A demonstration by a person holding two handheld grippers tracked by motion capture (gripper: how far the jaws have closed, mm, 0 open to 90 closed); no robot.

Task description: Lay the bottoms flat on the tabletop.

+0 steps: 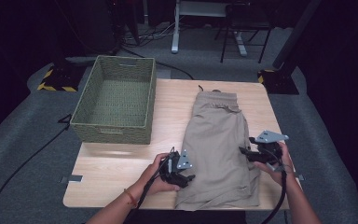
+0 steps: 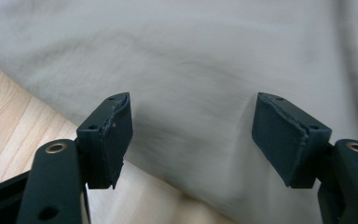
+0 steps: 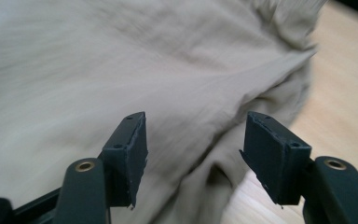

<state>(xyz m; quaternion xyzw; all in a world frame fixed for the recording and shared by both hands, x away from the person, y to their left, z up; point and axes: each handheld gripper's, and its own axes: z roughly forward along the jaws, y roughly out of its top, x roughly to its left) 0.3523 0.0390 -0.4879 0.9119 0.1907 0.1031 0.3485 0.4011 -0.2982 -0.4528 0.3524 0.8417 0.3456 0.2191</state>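
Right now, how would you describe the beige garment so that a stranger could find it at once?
Look at the light wooden table. To the right of the green woven basket lies the folded beige garment, its drawstring waistband at the far end. It is the only cloth there, flat and soft, whereas the basket is stiff and stands upright.

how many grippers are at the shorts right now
2. The left gripper is at the left edge of the shorts, near the hem; the right gripper is at their right edge. Both have open jaws with nothing gripped.
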